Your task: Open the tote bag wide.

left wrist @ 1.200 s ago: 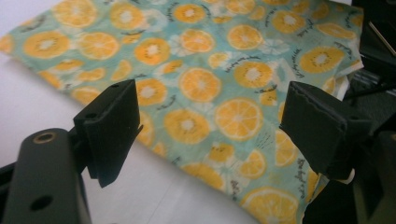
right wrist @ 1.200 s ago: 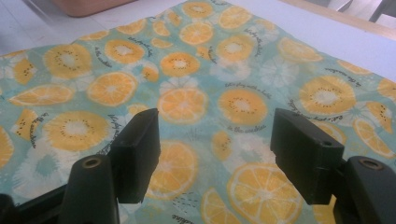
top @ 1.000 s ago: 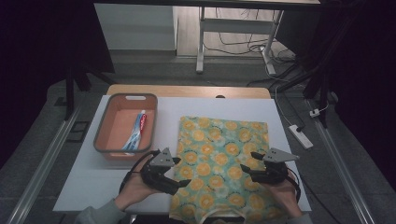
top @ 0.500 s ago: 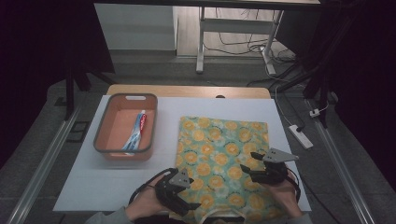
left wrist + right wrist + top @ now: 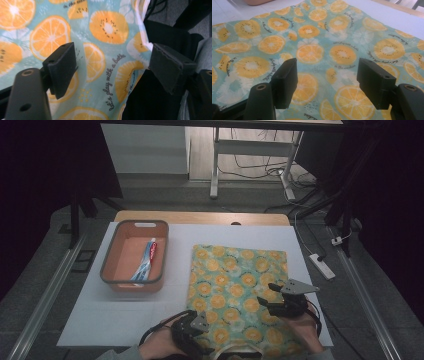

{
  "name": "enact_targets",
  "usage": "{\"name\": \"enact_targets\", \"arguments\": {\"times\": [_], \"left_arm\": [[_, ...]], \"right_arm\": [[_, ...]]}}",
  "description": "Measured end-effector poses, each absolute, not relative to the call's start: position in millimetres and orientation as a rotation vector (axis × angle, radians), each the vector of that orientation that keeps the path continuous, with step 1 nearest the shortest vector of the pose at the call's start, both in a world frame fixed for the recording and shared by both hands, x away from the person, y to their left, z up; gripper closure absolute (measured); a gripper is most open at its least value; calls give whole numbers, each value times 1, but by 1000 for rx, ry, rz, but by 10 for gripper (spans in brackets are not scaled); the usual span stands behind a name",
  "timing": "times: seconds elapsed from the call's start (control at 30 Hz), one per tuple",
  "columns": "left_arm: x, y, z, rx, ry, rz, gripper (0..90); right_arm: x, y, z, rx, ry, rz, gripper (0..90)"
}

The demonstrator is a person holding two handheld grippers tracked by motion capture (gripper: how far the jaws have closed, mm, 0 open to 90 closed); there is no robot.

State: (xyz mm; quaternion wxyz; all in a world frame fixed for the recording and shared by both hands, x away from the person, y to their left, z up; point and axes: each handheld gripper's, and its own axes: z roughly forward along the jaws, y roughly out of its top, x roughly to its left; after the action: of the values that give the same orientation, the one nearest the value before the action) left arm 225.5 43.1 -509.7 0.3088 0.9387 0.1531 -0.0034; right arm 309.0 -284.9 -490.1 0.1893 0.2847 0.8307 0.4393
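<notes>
Fruit-print bag (image 5: 237, 290) lying flat on white table (image 5: 100, 320), right of orange basket (image 5: 134, 255); long axis running away from person, handle end (image 5: 235, 351) pointing toward near table edge. Left gripper (image 5: 192, 335) hovering low at bag's near-left corner, jaws gaping wide, straddling bag's edge, gripping nothing. Right gripper (image 5: 280, 305) hovering above bag's right half, angling forward-left, jaws spread wide, holding nothing. Toothpaste tube (image 5: 146, 262) lying inside basket.

Printed cloth bag (image 5: 238, 285): matt, soft weave, faintly creased. Orange tray (image 5: 116, 279): smooth plastic (slight sheen). Bench (image 5: 125, 315): matt white top, wood edge.
</notes>
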Motion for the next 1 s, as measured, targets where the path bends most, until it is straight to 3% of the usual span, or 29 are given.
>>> {"name": "enact_targets", "arguments": {"times": [0.13,0.3,0.33,0.37,0.4,0.43,0.57,0.6,1.0], "left_arm": [[226,43,-515,2504,401,0,276],[228,43,-521,2528,407,11,449],[228,43,-521,2529,410,22,449],[228,44,-521,2525,412,20,485],[229,45,-520,2520,417,9,579],[229,45,-520,2517,423,15,579],[232,49,-517,2495,437,-5,851],[232,49,-515,2490,446,-16,875],[247,67,-486,2311,497,1,887]], "right_arm": [[309,-286,-490,800,2333,1233,335],[309,-286,-490,800,2334,1233,335],[309,-286,-490,800,2334,1233,335],[309,-286,-490,799,2333,1234,335],[309,-286,-490,798,2329,1235,335],[309,-286,-490,798,2329,1235,335],[308,-286,-490,800,2328,1232,335],[308,-286,-490,800,2328,1232,335],[306,-287,-484,796,2314,1249,335]]}}
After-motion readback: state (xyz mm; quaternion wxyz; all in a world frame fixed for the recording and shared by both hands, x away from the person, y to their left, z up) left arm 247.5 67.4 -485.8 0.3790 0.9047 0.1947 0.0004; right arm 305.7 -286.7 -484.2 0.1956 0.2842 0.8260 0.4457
